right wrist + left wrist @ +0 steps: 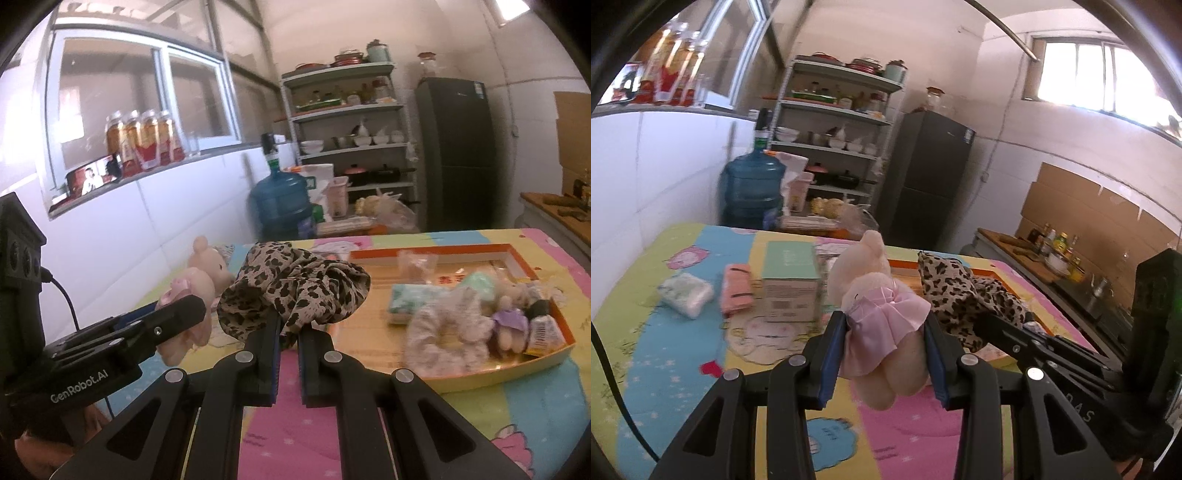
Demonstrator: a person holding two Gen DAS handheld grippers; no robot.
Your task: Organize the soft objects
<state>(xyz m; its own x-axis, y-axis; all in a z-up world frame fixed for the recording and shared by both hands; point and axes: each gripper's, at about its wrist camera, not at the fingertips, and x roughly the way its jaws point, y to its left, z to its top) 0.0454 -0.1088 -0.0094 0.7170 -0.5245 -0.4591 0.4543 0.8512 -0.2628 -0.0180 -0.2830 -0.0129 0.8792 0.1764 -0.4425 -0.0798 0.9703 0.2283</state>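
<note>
While the left claw [884, 354] pinches a pink bear [875, 295] by its skirt, the right claw [288, 332] is pressed tight on a spotted cloth [291, 288]. Both are held up over the desk [683, 354], side by side. An orange tray [513, 254] lies on the desk to the right, with a scrunchie [447, 332], a small bear [511, 321] and a green pack [413, 299] in it. A box [792, 284] stands past the pink bear.
</note>
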